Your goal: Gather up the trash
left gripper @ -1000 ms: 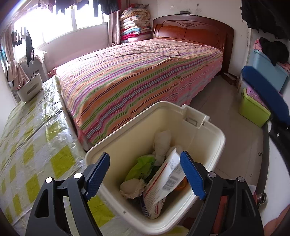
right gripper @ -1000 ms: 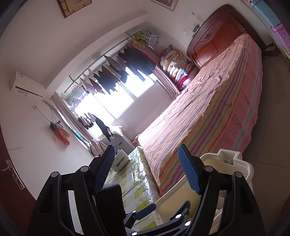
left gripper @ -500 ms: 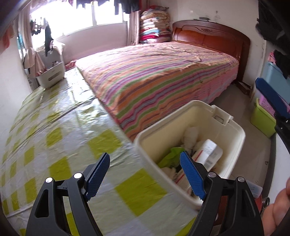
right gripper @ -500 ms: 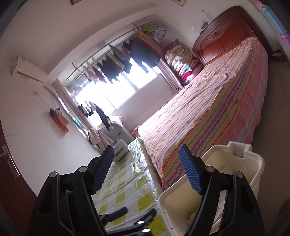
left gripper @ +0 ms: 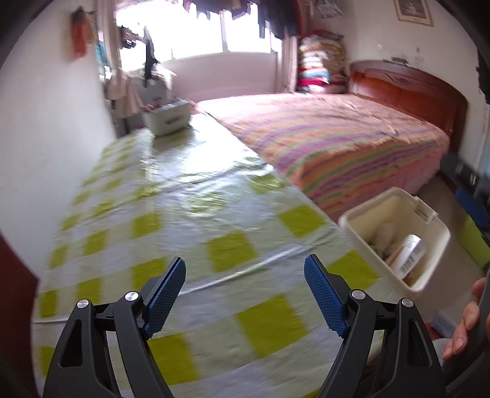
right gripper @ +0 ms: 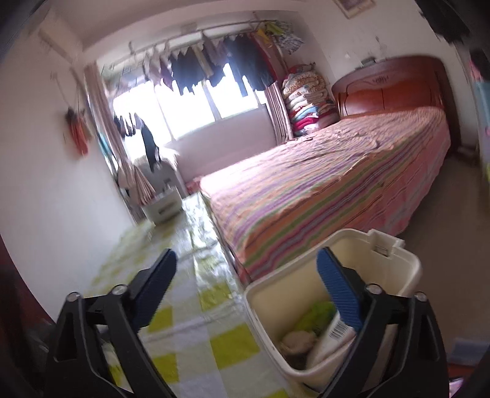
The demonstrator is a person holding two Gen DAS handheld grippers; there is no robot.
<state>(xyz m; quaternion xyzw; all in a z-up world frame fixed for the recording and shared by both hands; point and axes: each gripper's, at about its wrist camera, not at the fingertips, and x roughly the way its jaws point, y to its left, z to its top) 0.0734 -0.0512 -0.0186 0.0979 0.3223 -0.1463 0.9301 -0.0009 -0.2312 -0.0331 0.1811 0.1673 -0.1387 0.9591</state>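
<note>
Trash binned, both grippers empty

The cream bin at lower right already holds a white bottle, tissue and green wrapper. The left gripper hangs released over the bare checked counter; the right gripper is opening, nothing between its jaws. No loose trash shows.

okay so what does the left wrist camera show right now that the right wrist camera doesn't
Only the left wrist view shows a hand at its right edge. Only the right wrist view shows the clothes rail above the window, hung with laundry. Both show the cream trash bin holding trash beside the checked table cover, the striped bed, and empty grippers; the right gripper is opening.
</note>
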